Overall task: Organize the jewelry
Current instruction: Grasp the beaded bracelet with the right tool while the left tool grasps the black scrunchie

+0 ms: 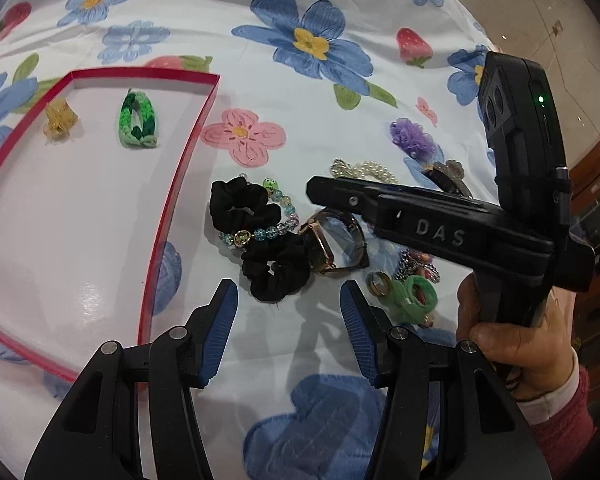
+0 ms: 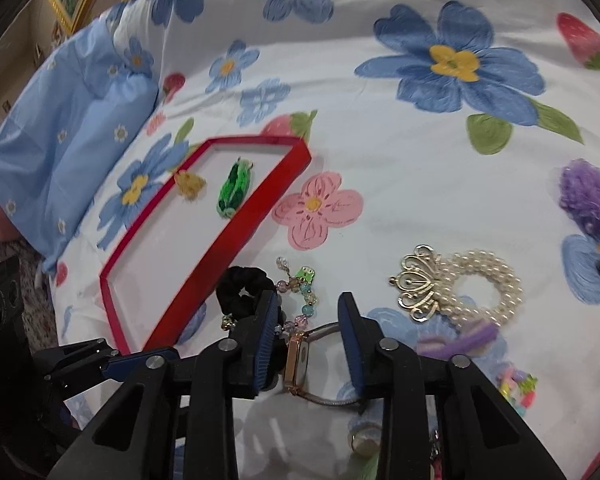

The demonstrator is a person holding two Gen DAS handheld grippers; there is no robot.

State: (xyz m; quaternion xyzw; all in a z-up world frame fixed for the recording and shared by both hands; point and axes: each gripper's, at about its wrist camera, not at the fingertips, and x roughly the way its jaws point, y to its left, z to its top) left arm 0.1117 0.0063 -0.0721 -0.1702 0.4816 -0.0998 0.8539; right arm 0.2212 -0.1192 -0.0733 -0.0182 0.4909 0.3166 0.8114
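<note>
so far, progress: two pieces already lie in the red tray (image 1: 180, 168); most of the jewelry is still heaped on the flowered bedsheet (image 1: 340, 12), so the task looks early.
tray, left of the left-wrist view: shallow, rectangular, thin red walls, smooth glossy white floor, mostly bare.
inside it, upper left: an amber translucent claw clip (image 1: 60, 121), and just right of it a green braided band (image 1: 137, 123), soft and knitted.
left hand-held gripper (image 1: 289, 330), bottom centre: jaws spread, ribbed blue pads, nothing between them; it hovers short of the pile.
centre pile: two black scrunchies (image 1: 276, 270), ruffled fabric, with a beaded bracelet (image 1: 260, 234) of clear pastel glass beads draped across them.
watch (image 2: 298, 362), right of the scrunchies: rose-gold case, thin metal mesh strap, hard and slippery by the look.
right hand-held gripper (image 2: 309, 346), lower centre of the right-wrist view: jaws straddle the watch, partly closed; the pads do not seem to press it yet.
further right: a gold ring (image 1: 380, 280), a green fuzzy tie (image 1: 414, 298), a pearl bracelet (image 2: 480, 294) with a gold crown charm, a purple fluffy tie (image 2: 590, 196).
left to do: judged, everything outside the tray.
</note>
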